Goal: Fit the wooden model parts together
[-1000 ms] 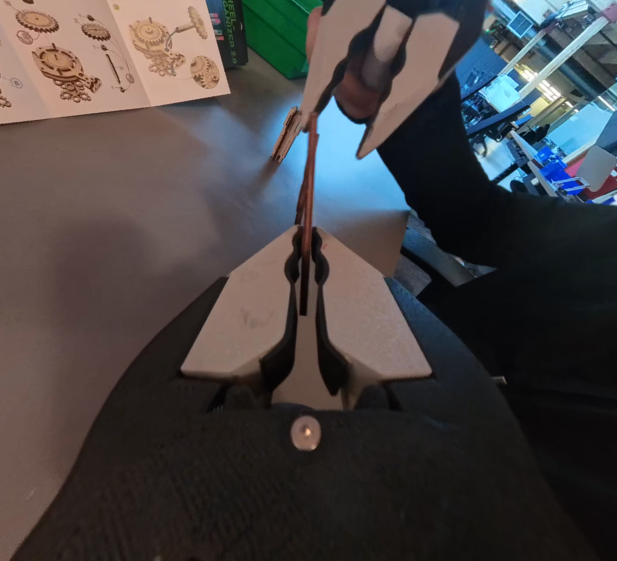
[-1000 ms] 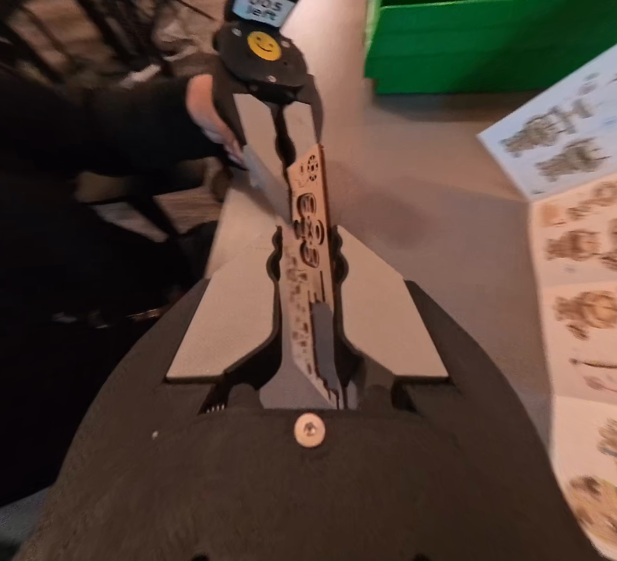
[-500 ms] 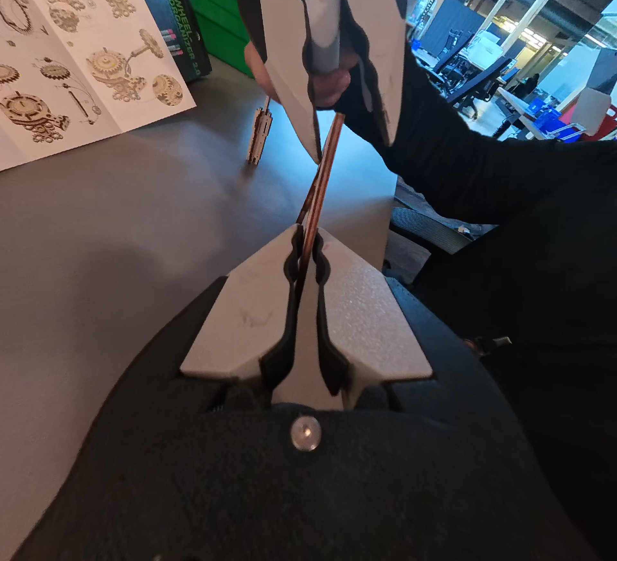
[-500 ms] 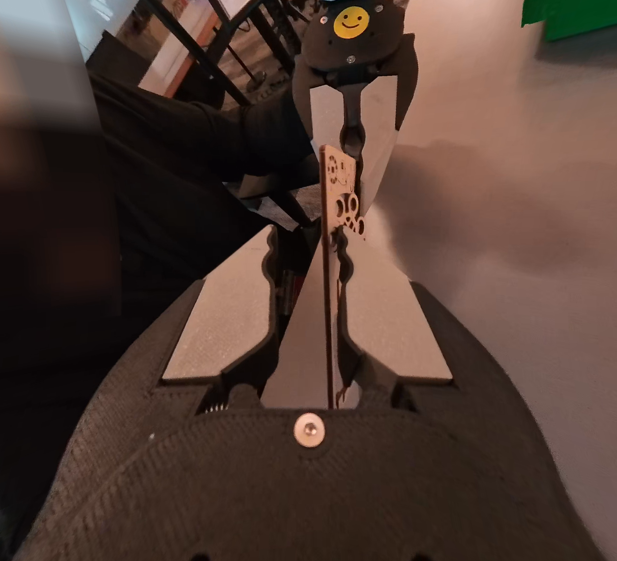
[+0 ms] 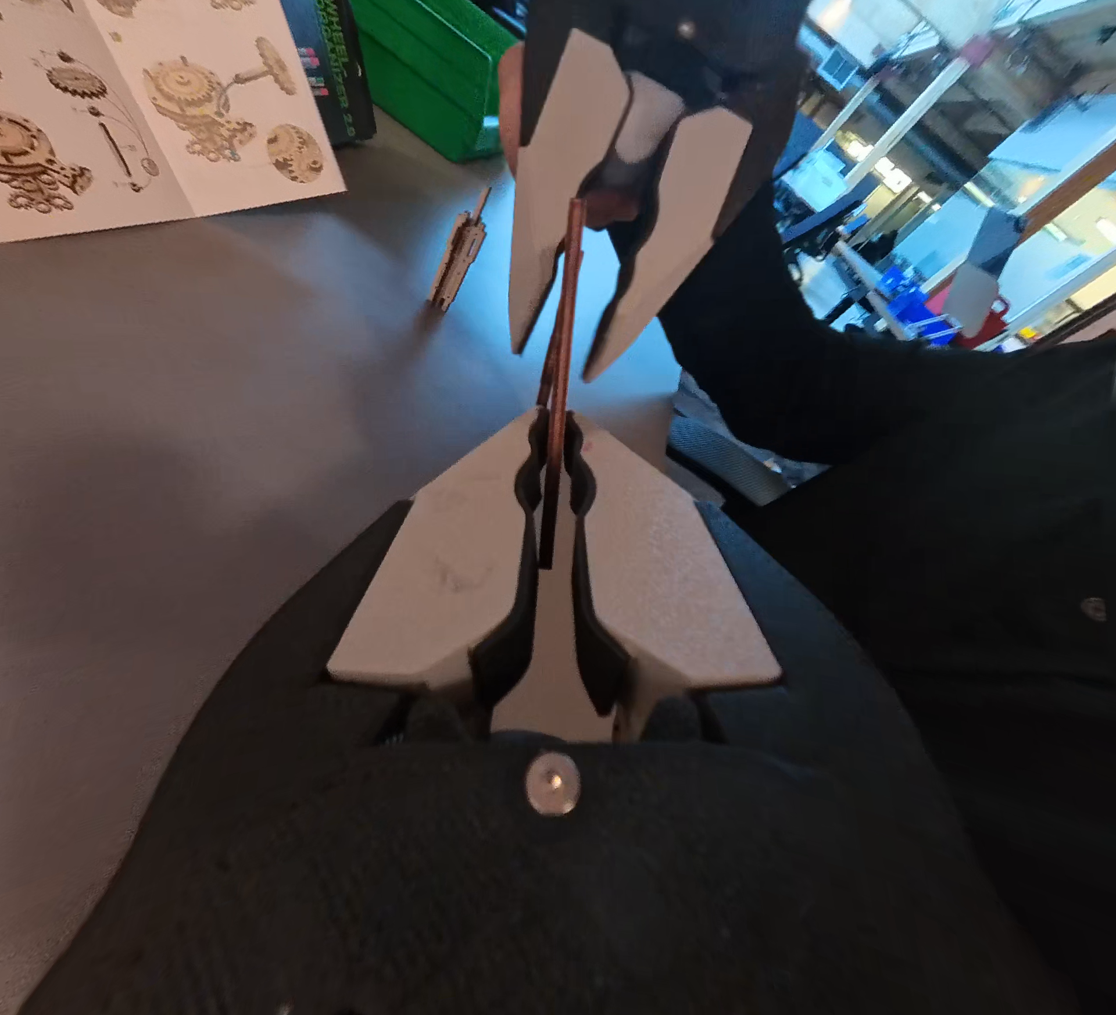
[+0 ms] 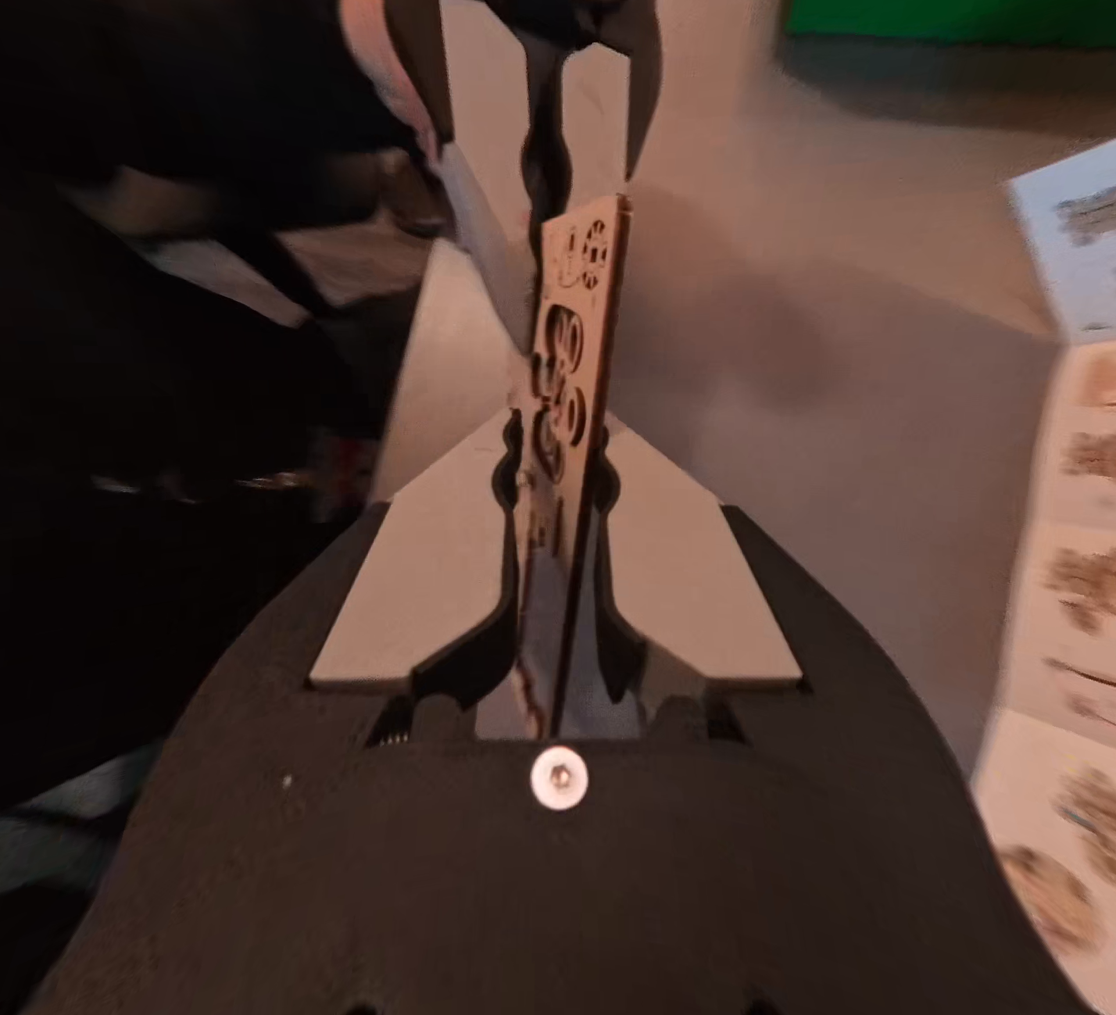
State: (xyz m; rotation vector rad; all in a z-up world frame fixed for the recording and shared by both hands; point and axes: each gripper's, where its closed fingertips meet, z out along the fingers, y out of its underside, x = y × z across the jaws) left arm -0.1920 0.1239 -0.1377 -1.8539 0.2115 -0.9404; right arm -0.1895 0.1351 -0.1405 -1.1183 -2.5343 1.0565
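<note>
Your left gripper (image 5: pixel 554 418) clamps the thin wooden sheet (image 5: pixel 561 334) edge-on between its closed fingers (image 5: pixel 459 551), the sheet rising past the tips toward your right gripper (image 5: pixel 552 361), which faces it from beyond. The right gripper's fingers (image 5: pixel 546 213) stand apart on either side of the sheet's far end, gripping nothing. To the left of your left fingers, an illustrated instruction sheet (image 5: pixel 151 50) lies on the grey table (image 5: pixel 181 382), a small wooden part (image 5: pixel 462 255) stands just beyond the fingertips, and a green bin (image 5: pixel 410 44) sits farther back. In the blurred right wrist view, the laser-cut sheet (image 6: pixel 574 358) runs loose between parted fingers (image 6: pixel 664 581) toward the left gripper (image 6: pixel 546 219).
</note>
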